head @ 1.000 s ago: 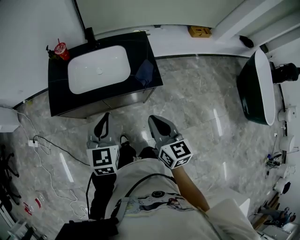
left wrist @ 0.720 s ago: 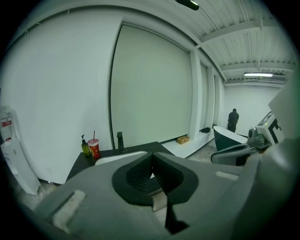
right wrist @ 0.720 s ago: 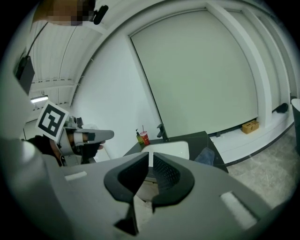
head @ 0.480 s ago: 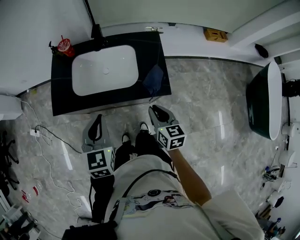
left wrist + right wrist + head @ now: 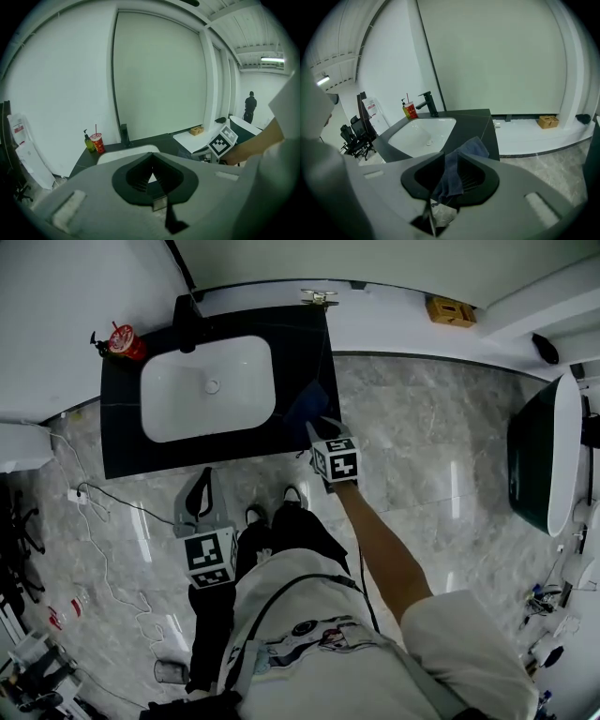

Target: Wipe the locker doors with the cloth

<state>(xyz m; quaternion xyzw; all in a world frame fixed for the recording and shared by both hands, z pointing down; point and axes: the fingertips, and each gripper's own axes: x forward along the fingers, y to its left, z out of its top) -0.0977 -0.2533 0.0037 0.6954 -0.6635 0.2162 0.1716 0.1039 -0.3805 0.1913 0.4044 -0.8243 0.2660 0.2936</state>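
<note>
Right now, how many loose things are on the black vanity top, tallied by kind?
Red cup with straw: 1
Green soap bottle: 1
Blue cloth, gripped by the right claw: 1
Total: 3

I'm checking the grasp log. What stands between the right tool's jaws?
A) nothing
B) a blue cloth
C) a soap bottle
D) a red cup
B: in the right gripper view the blue cloth hangs between the jaws of the right tool, with its far end lying on the corner of the dark counter.
</note>
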